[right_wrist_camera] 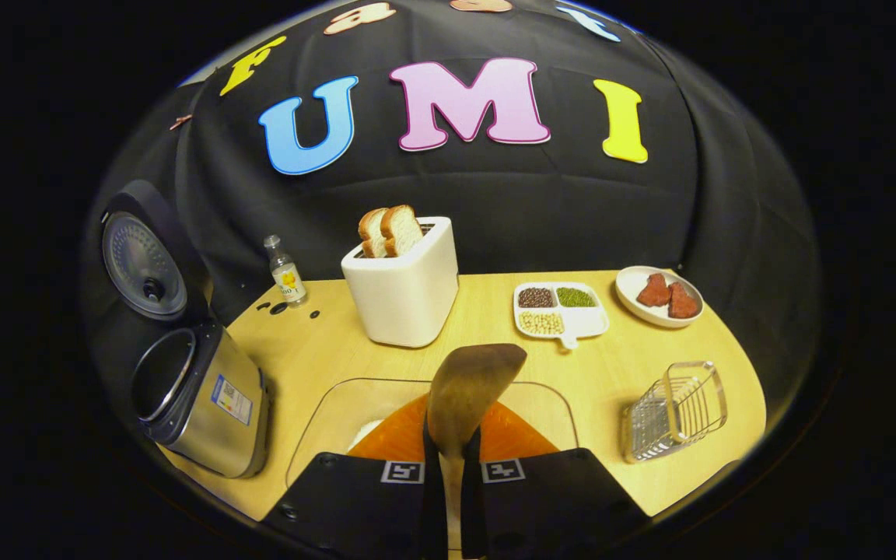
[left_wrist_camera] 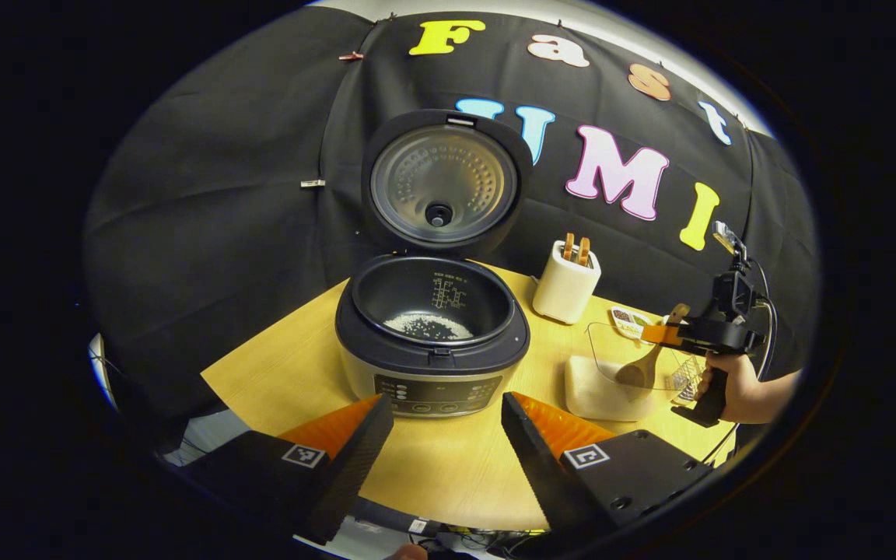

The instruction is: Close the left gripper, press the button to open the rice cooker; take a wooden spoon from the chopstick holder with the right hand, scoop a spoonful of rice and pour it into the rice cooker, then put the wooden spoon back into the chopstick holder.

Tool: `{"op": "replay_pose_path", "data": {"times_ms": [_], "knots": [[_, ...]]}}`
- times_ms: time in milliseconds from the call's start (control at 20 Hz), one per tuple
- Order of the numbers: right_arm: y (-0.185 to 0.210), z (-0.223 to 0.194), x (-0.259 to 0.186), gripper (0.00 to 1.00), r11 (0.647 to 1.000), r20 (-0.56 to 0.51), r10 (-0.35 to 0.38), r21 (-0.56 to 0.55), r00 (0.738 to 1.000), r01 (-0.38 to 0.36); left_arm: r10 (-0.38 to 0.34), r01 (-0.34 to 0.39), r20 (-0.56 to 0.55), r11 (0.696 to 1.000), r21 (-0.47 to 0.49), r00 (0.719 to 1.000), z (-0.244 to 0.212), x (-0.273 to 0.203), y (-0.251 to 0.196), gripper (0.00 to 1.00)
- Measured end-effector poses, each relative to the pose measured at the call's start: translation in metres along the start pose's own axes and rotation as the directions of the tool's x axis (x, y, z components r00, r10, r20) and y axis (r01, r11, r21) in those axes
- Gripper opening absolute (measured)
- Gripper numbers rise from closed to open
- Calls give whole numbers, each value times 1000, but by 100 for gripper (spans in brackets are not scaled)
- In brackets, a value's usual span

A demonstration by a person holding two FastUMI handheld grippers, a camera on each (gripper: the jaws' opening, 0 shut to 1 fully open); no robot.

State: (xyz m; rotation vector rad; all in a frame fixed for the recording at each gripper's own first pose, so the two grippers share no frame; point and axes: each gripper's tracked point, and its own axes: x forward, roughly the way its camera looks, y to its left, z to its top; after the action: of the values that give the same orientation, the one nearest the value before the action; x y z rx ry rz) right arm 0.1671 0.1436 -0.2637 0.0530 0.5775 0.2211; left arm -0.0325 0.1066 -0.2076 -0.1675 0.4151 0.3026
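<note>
Item: wooden spoon (right_wrist_camera: 467, 389), clamped by its handle between both fingers of the right gripper (right_wrist_camera: 448, 467), bowl pointing forward and up. In the left gripper view it hangs bowl-down over a clear rice container (left_wrist_camera: 603, 373) (rice pale below it), so this reads as the scooping step, or a return for another load.

Below and ahead of that gripper: the container's clear rim (right_wrist_camera: 323, 420). To its left, well apart: rice cooker (left_wrist_camera: 432, 327), lid (left_wrist_camera: 442, 180) raised upright, a little rice already in the pot; the button step looks done.

Beyond the spoon: white toaster (right_wrist_camera: 405, 292) with bread, small bottle (right_wrist_camera: 285, 272), divided dish of beans (right_wrist_camera: 561, 311), plate of meat (right_wrist_camera: 659, 295). To the right: wire basket (right_wrist_camera: 677, 408).

Left gripper (left_wrist_camera: 448, 435): jaws standing apart, holding nothing, idling in front of the cooker's control panel.

Table (left_wrist_camera: 300, 365): light wood.
</note>
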Motion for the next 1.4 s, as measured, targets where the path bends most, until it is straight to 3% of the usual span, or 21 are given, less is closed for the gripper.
{"op": "replay_pose_path", "data": {"times_ms": [200,400,750,950,1150,1400], "knots": [[23,-8,4,12,982,-77,50,188,996,-35,-14,14,0,1000,8,1000,-2,-1,-2,95],[36,-9,7,12,964,-104,72,263,992,-43,-10,10,4,1000,5,1000,-1,-2,4,95],[42,-1,5,12,899,-125,107,436,986,-42,-8,8,12,1000,0,1000,0,-8,13,96],[18,-2,1,12,823,-122,89,568,989,-4,-15,15,7,1000,-3,1000,-2,-11,15,95],[-14,-4,-8,12,706,-117,49,707,992,48,-27,27,15,1000,9,1000,0,-14,15,95],[-41,5,-27,12,670,-82,-2,740,997,62,-66,65,21,997,40,998,3,-16,10,95]]}}
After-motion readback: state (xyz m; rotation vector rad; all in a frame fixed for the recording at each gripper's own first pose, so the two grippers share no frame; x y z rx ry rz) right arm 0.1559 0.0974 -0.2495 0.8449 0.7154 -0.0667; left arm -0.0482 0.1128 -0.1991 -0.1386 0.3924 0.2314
